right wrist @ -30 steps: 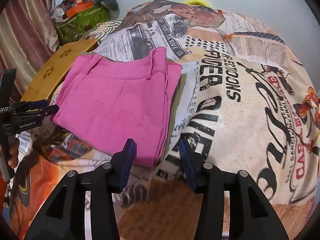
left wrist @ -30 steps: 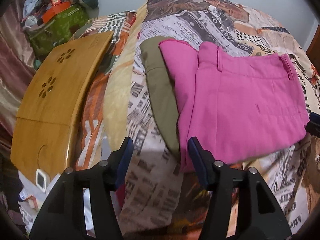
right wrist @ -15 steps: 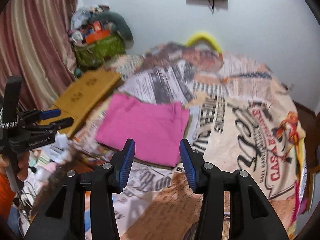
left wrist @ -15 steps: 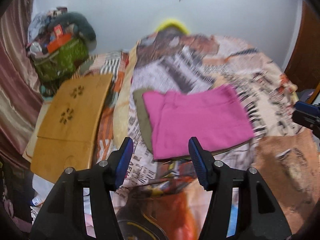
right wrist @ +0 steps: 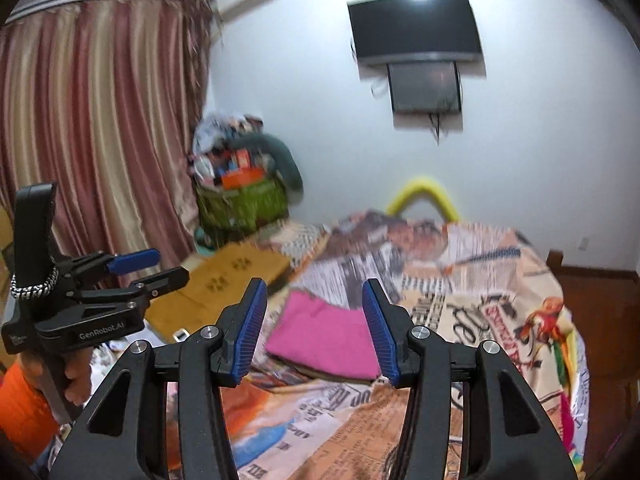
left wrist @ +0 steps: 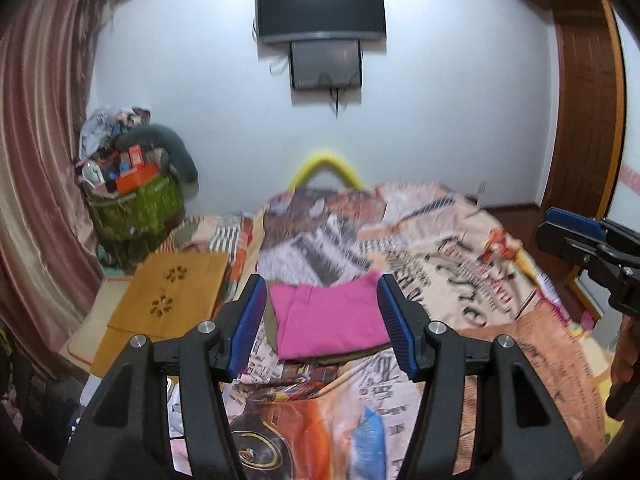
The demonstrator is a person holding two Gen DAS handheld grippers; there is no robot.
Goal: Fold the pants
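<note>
The pink pants (left wrist: 332, 320) lie folded in a neat rectangle on the patterned bedspread (left wrist: 460, 280), on top of an olive garment (left wrist: 272, 328) whose edges stick out. My left gripper (left wrist: 320, 288) hovers high above and well back from them, open, nothing between its blue pads. In the right wrist view the pants (right wrist: 324, 340) sit far below my right gripper (right wrist: 313, 286); its jaws are opening and hold nothing. Each gripper shows in the other's view: the right gripper (left wrist: 546, 226) at the right edge, the left gripper (right wrist: 172, 266) at the left, in a person's hand.
A wooden lap table (left wrist: 172, 296) lies left of the pants by the bed's edge. A green basket (left wrist: 136, 208) piled with clutter stands in the far left corner by the striped curtain (right wrist: 100, 140). A TV (left wrist: 320, 8) hangs on the far wall; a wooden door frame (left wrist: 584, 120) is at right.
Both grippers have risen and drawn back from the pants and tilted up, so the wall and TV now show. The folded pants have not moved.
</note>
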